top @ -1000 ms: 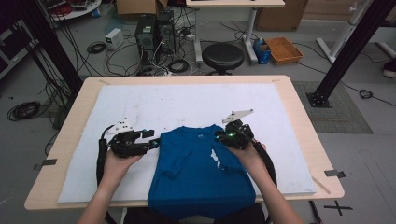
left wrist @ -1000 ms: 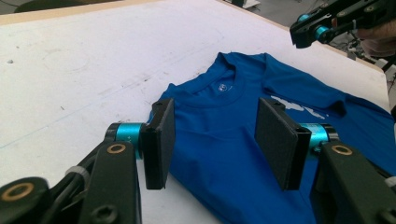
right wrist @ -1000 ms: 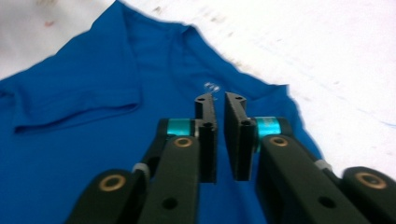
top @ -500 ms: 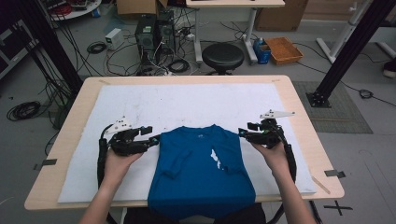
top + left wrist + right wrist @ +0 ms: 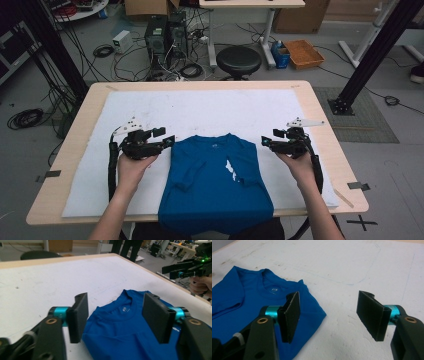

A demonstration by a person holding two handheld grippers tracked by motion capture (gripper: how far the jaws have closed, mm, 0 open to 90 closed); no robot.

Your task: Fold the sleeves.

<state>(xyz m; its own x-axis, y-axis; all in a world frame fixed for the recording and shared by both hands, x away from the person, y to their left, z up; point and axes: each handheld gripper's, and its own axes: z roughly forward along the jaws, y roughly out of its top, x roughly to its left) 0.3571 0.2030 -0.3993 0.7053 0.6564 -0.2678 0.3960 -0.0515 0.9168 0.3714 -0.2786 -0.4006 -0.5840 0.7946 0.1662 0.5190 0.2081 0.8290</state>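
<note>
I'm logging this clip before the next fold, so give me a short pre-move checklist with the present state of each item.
1. Left tool open and holding nothing: ok; its jaws have just been opening, with no cloth between them.
2. Right tool open and holding nothing: ok; its jaws have just been opening, and it sits beside the shirt, apart from it.
3. Blue T-shirt flat, collar away from the person: ok; both sleeves are folded inward.
4. Shirt wholly on the white mat: not ok; its hem hangs over the near table edge.
5. Shirt free of wrinkles underneath: cannot tell.
</note>
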